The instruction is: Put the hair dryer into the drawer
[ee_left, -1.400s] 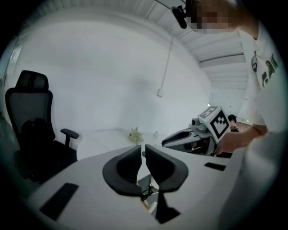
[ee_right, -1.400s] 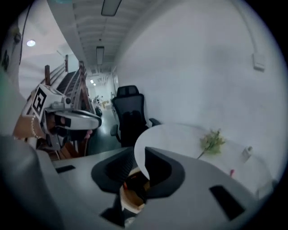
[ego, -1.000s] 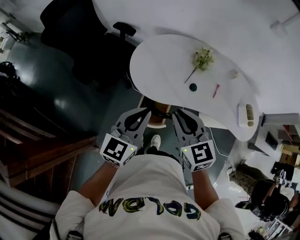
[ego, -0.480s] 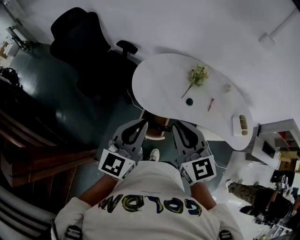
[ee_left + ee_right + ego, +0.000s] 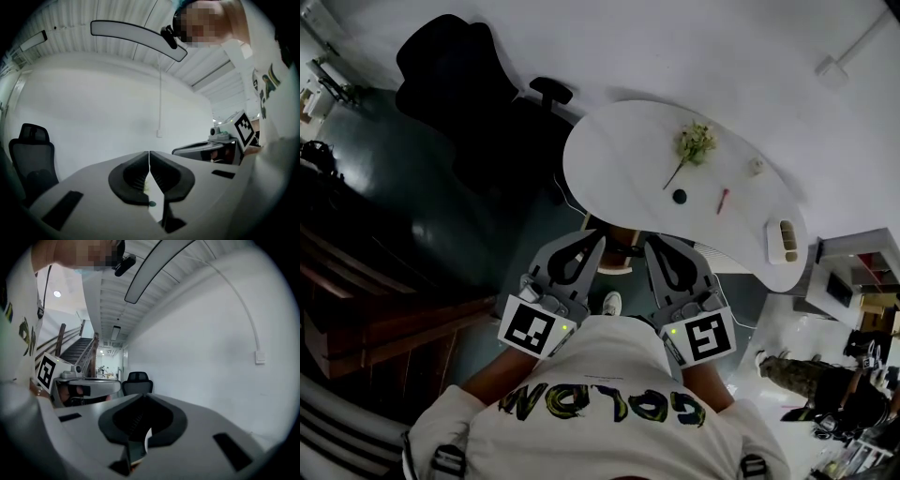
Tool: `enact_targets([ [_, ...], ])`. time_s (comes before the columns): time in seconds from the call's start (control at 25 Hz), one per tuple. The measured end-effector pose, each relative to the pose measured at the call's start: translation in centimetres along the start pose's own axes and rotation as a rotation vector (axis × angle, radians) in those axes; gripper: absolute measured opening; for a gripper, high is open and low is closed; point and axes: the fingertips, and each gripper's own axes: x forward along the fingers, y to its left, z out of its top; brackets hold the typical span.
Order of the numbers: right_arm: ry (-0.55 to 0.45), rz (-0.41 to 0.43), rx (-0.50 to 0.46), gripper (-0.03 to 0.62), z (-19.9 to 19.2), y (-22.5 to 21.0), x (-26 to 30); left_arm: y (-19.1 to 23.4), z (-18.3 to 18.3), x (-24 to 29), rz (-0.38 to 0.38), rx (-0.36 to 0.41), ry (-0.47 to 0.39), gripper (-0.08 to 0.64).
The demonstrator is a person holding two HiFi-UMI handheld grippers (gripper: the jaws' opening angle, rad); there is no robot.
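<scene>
No hair dryer shows in any view. Both grippers are held side by side in front of the person's chest, pointing level toward the white table [image 5: 609,155]. My left gripper [image 5: 598,234] is shut with nothing between its jaws; the left gripper view shows its dark pads [image 5: 136,176] meeting. My right gripper [image 5: 649,242] is shut and empty too, and in its own view its tips [image 5: 143,397] are closed. Just beyond the tips, a brown wooden piece [image 5: 614,251] sits under the table's edge. I cannot tell whether it is the drawer.
On the table lie a sprig of flowers [image 5: 694,142], a dark round object [image 5: 679,197], a red stick [image 5: 724,199], a small white item [image 5: 756,166] and a white holder [image 5: 785,240]. A black office chair [image 5: 459,84] stands at its left. Dark wooden stairs [image 5: 375,309] run along the left.
Both grippers have risen together in front of the chest, still side by side. The head view has shifted a little, so the table sits slightly differently in it.
</scene>
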Motion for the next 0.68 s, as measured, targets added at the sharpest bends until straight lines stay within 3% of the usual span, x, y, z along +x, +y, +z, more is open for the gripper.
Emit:
enact_targets([
  [0.68,0.014,0.004,-0.013,0.029,-0.4,0.0,1.2,1.5,0.0,0.0,0.012,-0.014,-0.006,0.015],
])
